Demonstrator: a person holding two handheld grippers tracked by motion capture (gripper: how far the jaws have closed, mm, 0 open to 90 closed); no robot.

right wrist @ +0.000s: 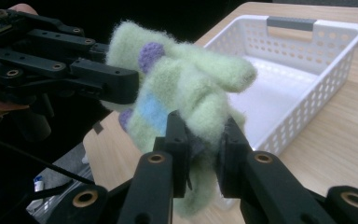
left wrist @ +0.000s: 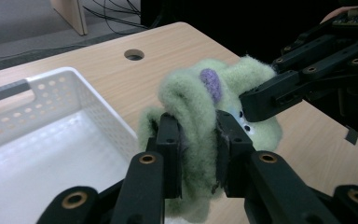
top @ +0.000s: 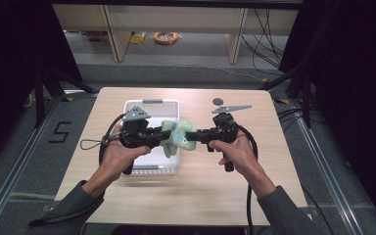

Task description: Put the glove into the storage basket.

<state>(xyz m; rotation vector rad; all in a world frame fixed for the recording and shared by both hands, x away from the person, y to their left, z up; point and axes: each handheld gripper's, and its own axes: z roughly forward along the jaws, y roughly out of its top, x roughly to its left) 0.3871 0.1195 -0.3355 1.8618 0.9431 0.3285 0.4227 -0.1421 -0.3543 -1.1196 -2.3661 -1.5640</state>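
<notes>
A fuzzy pale-green sock with purple and blue patches hangs in the air between both grippers, over the right edge of a white perforated basket. My left gripper is shut on the sock's left part; in the left gripper view the jaws pinch a green fold. My right gripper is shut on the sock's right part; in the right gripper view its jaws squeeze the sock low down. The other gripper clamps the sock's far side. The basket holds nothing that I can see.
The basket sits on a light wooden table. A round cable hole lies near the table's far edge, also seen as a hole beyond the basket. Dark curtains flank the table; wooden furniture legs and cables stand on the floor behind.
</notes>
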